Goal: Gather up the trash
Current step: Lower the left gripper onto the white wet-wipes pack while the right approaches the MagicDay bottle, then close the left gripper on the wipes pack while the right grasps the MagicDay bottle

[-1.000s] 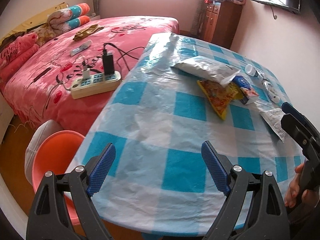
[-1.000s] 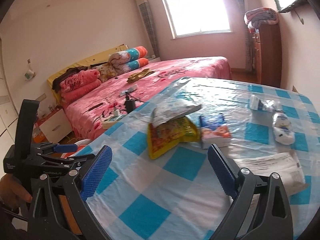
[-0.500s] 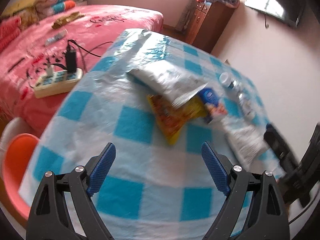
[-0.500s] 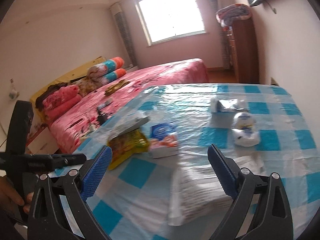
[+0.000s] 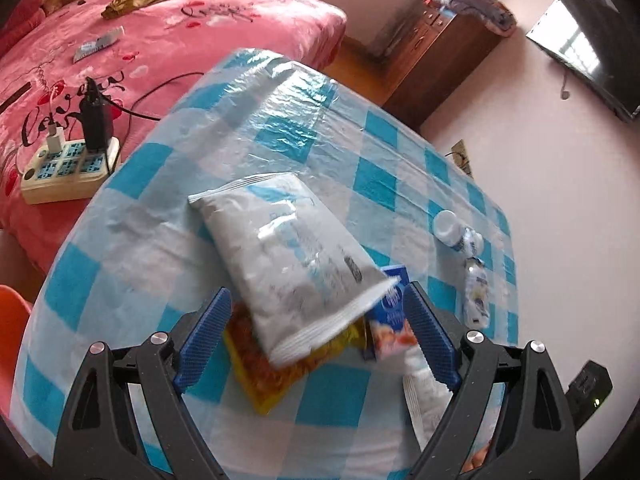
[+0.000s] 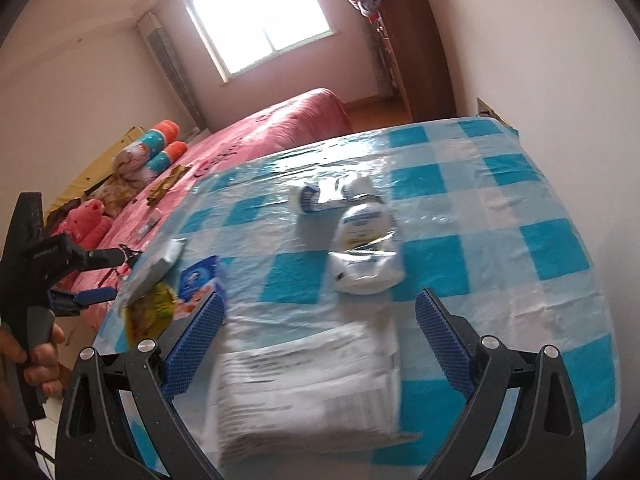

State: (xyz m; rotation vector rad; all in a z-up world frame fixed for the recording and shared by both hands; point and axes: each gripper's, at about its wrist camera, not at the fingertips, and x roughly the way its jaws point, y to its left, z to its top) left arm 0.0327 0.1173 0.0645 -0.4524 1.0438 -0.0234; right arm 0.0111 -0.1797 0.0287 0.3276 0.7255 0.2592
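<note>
My left gripper [image 5: 316, 338] hangs with its blue ribbed pads apart and nothing between them, low in the left wrist view, just over a pile of wrappers on the tabletop [image 5: 132, 216], which is covered in a glossy blue-and-white checked plastic sheet. The top piece is a silvery white snack bag [image 5: 292, 256], a flat pillow shape with crimped ends; I judge it light, crinkly and slick, so I would pinch it at the near crimped seam rather than across its puffed middle, where the pads could slide off. Under it lies a yellow-orange foil wrapper [image 5: 264, 368], thin and limp, and just to the right a small blue carton [image 5: 390, 320], stiffer, with flat faces that should take a squeeze. My right gripper [image 6: 320, 340] is likewise spread wide and empty, at the bottom of the right wrist view, above a white printed plastic mailer [image 6: 308, 384] that looks soft, wrinkled and nearly weightless; a raised fold near its edge seems the best place to bite. Further up the frame lie a crumpled white bottle wrapper [image 6: 366, 252] and a small capped white bottle [image 6: 310, 198], round and likely to roll if nudged. Nothing is lifted yet, and I see no bin in either view. Motion blur softens the print, so I cannot read any label
</note>
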